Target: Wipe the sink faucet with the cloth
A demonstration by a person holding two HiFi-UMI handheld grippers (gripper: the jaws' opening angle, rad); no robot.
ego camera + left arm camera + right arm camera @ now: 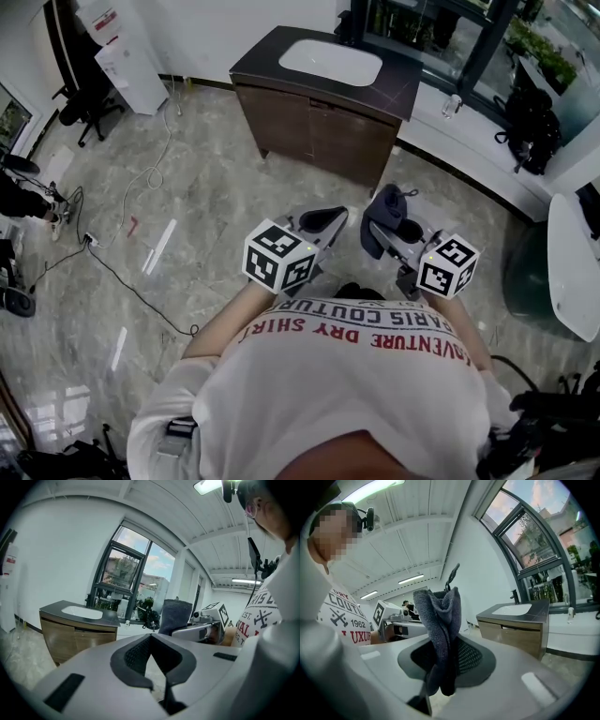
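Note:
A dark grey cloth (386,211) (438,616) stands folded upward out of my right gripper (380,232) (446,644), which is shut on it. My left gripper (330,217) (151,637) is beside it at the same height, shut with nothing between its pads. Both are held in front of the person's chest, well short of the vanity. The white sink (330,62) (513,608) (82,612) is set in a dark countertop, and a dark faucet (514,596) stands at its back. From the left gripper view, the cloth (176,616) shows to the right.
The brown vanity cabinet (319,122) stands on a marble floor ahead. Cables (122,272) trail over the floor at left, near an office chair (84,103) and a white unit (127,52). A window ledge (469,141) carries a dark bag (530,122); a white table (572,262) is at right.

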